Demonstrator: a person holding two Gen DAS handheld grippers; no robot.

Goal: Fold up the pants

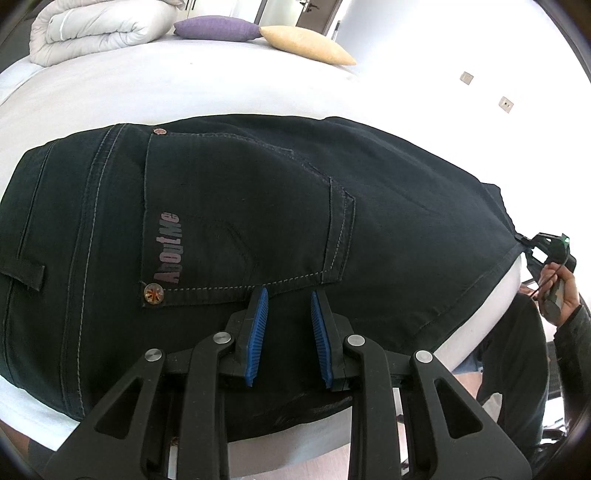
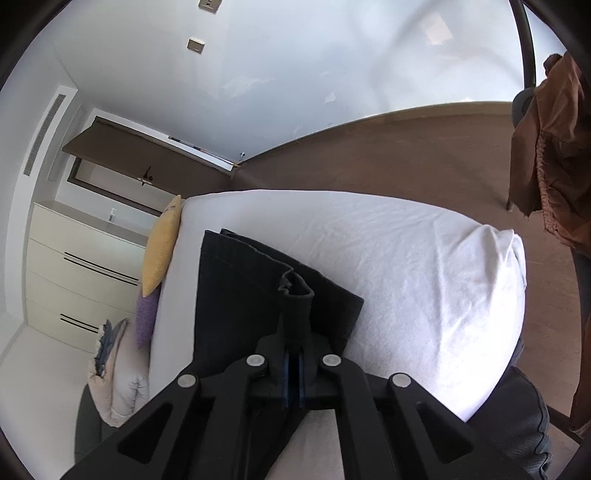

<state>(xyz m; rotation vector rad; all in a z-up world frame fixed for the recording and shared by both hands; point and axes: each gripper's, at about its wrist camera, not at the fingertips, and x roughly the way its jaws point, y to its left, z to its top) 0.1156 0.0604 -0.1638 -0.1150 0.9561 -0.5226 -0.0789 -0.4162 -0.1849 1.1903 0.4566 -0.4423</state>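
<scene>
Dark navy pants lie on the white bed, back pocket with "AboutMe" lettering facing up. My left gripper is open, its blue pads just above the fabric below the pocket, holding nothing. My right gripper is shut on a bunched edge of the pants, near the leg ends. It also shows in the left wrist view at the far right, pinching the pants' edge.
A folded white duvet, a purple pillow and a yellow pillow lie at the bed's far side. A cream dresser stands past the bed. A brown garment hangs at right over wooden floor.
</scene>
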